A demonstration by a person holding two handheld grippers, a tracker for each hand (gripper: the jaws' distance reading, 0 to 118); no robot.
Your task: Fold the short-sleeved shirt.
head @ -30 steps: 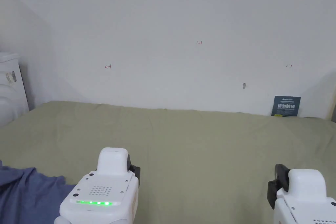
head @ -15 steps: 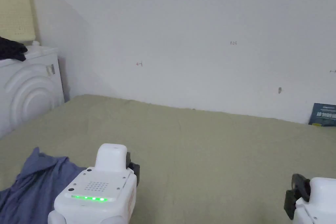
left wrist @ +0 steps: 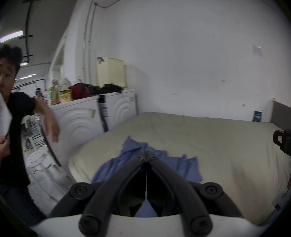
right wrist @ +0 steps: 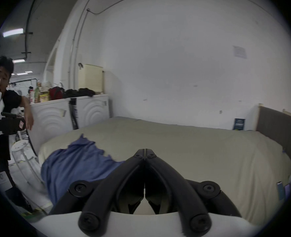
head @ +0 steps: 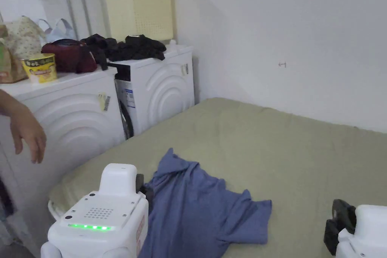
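Blue shirt [head: 204,209] lies crumpled on the bed's [head: 302,156] near-left corner. Left gripper [left wrist: 146,157] above it, jaws pressed together, empty. Right gripper [right wrist: 144,151] near right, jaws likewise together.

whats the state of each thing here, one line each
shirt: crumpled, unfolded, lying on the bed near its corner
left gripper: shut, empty, above the shirt
right gripper: shut, empty, over bare bed
bed: covered by a green sheet

No lettering is sharp enough to read; the wall [head: 287,36] bears a small red mark.
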